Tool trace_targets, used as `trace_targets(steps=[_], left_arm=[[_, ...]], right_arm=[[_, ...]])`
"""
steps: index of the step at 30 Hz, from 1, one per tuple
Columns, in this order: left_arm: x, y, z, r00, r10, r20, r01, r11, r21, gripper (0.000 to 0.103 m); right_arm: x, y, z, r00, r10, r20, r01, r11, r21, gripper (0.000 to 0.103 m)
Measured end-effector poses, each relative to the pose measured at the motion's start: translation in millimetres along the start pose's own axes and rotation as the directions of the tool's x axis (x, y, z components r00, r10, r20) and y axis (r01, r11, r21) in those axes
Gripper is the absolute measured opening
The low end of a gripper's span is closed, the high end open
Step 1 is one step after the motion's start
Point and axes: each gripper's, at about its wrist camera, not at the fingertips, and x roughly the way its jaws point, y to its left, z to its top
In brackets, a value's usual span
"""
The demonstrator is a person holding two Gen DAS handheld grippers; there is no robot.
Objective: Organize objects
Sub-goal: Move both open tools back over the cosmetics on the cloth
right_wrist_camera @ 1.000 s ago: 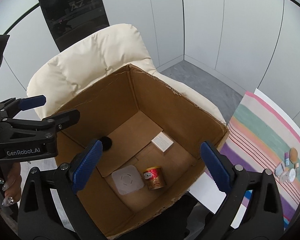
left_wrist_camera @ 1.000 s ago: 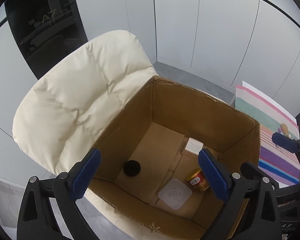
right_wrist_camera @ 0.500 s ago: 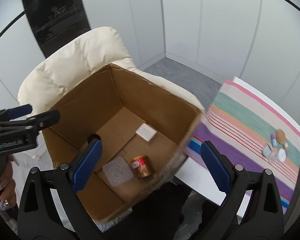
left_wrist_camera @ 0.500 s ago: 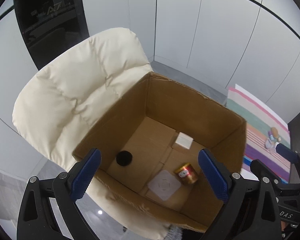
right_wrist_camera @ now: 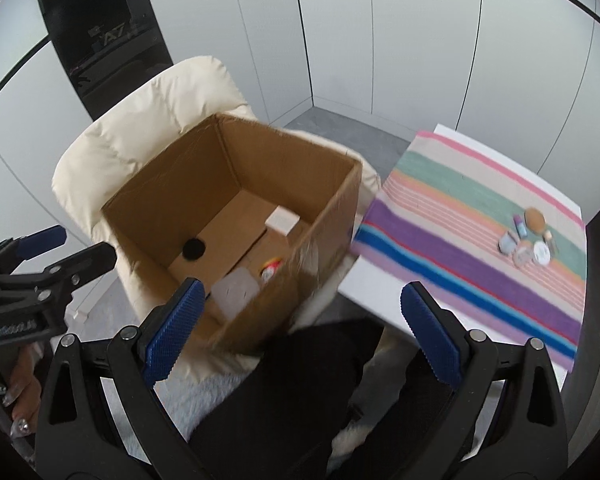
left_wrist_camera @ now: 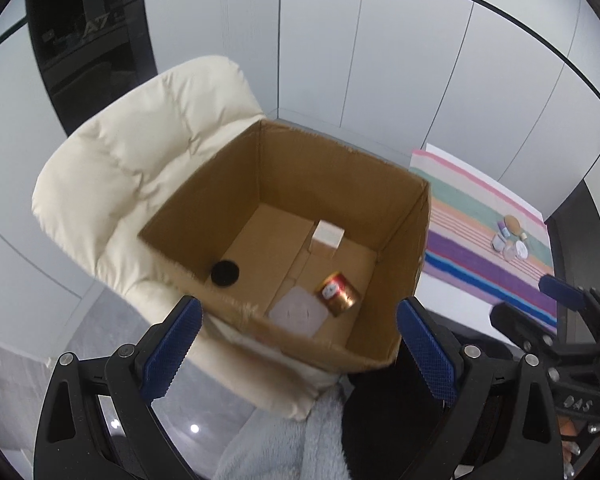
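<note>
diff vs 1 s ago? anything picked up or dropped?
Both grippers pulled back and up from the cardboard box; the right gripper also swung right, bringing the striped cloth and its small items into view. Nothing grasped or released: left gripper and right both open, empty. Box contents unchanged: black disc, white box, gold can, white lid.

An open cardboard box [left_wrist_camera: 204,216] sits on the cream chair, and everything is placed from it. On its floor lie a black round lid [left_wrist_camera: 224,273] by the left wall, a white small box [left_wrist_camera: 328,234] toward the back, a gold and red can [left_wrist_camera: 337,293] on its side, and a translucent square lid [left_wrist_camera: 297,312] just beside the can. Well right of the box, a cluster of small cosmetics [right_wrist_camera: 526,242] rests on the striped cloth.
</note>
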Motion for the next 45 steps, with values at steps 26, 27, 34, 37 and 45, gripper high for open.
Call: trace_targets(steps=[26, 27, 34, 37, 45], left_arm=[[2.1, -60.3, 5.5, 0.998, -0.067, 0.022, 0.064, 0.993, 0.104, 0.099], [3.0, -66.2, 5.4, 0.997, -0.077, 0.018, 0.075, 0.99, 0.117, 0.099], [-0.2, -123.4, 6.8, 0.989, -0.142, 0.035, 0.13, 0.963, 0.235, 0.099], [-0.9, -151.2, 5.5, 0.986, -0.16, 0.041, 0.142, 0.948, 0.285, 0.099], [6.6, -223.7, 0.2, 0.972, -0.234, 0.002, 0.214, 0.893, 0.395, 0.099]], right_arm=[[-49.0, -49.6, -30.1, 0.994, -0.092, 0.057, 0.085, 0.991, 0.105, 0.1], [-51.4, -55.8, -32.0, 0.994, -0.099, 0.053, 0.092, 0.988, 0.12, 0.1], [-76.0, -107.7, -49.4, 0.982, -0.18, 0.05, 0.163, 0.956, 0.244, 0.1], [-90.0, -128.3, -60.5, 0.967, -0.247, 0.058, 0.221, 0.933, 0.282, 0.1], [-118.0, -193.4, -95.8, 0.933, -0.36, 0.016, 0.323, 0.855, 0.405, 0.1]])
